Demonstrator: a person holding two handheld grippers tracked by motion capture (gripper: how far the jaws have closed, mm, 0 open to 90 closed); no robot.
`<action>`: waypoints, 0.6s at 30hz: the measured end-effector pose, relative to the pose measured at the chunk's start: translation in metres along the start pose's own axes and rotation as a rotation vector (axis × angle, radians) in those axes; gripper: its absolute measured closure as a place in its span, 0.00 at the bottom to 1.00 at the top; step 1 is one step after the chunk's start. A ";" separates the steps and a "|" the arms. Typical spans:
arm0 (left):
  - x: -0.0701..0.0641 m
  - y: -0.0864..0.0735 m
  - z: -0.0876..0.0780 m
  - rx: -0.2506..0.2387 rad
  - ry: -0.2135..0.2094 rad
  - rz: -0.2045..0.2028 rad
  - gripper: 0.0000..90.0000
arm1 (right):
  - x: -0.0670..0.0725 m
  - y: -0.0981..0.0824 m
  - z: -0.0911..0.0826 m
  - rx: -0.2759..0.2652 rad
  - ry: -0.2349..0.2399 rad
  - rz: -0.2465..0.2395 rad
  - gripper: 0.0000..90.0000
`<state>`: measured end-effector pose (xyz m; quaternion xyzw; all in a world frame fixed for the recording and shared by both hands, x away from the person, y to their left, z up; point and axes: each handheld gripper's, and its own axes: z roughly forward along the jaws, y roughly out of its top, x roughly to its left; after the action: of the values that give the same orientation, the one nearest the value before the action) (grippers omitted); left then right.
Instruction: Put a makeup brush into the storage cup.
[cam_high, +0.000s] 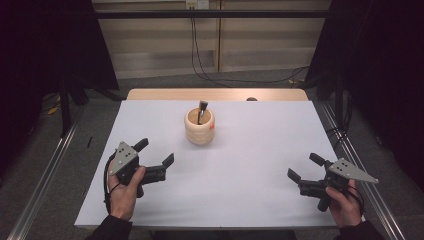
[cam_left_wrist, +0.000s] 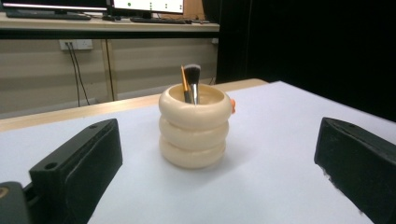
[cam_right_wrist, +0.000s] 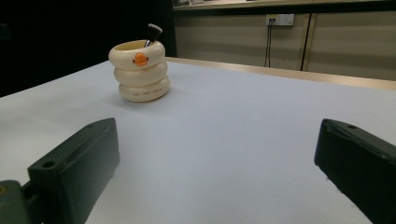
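Note:
A cream ribbed cup (cam_high: 199, 128) stands upright on the white table (cam_high: 250, 165), toward the back middle. A dark-bristled makeup brush (cam_high: 202, 110) leans inside it. My left gripper (cam_high: 156, 152) rests open at the front left, its jaws pointing toward the cup (cam_left_wrist: 194, 129) with nothing between them. The brush (cam_left_wrist: 192, 82) stands beside a thin orange stick in the left gripper view. At the front right, my right gripper (cam_high: 304, 168) is open and empty, well away from the cup (cam_right_wrist: 139, 70), which shows an orange mark on its side. The brush (cam_right_wrist: 152, 33) tip pokes above the rim.
The table's wooden far edge (cam_high: 215, 94) has a small dark object (cam_high: 252, 99) on it. Metal frame rails (cam_high: 45, 170) run along both sides. Black curtains hang left and right, and cables drop down the back wall (cam_high: 200, 55).

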<state>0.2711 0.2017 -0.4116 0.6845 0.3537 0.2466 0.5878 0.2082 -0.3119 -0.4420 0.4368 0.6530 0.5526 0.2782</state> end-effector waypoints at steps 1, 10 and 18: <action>0.000 -0.002 -0.003 0.000 -0.005 -0.012 0.01 | 0.001 0.000 0.000 -0.004 -0.003 0.013 0.00; -0.001 -0.020 -0.021 0.039 0.012 -0.011 0.01 | 0.001 0.000 0.000 -0.007 -0.010 0.003 0.00; -0.006 -0.026 -0.033 0.042 0.020 -0.013 0.01 | 0.001 0.000 0.000 -0.006 -0.005 0.004 0.00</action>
<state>0.2373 0.2195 -0.4306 0.6919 0.3689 0.2420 0.5715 0.2075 -0.3109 -0.4418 0.4386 0.6498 0.5541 0.2800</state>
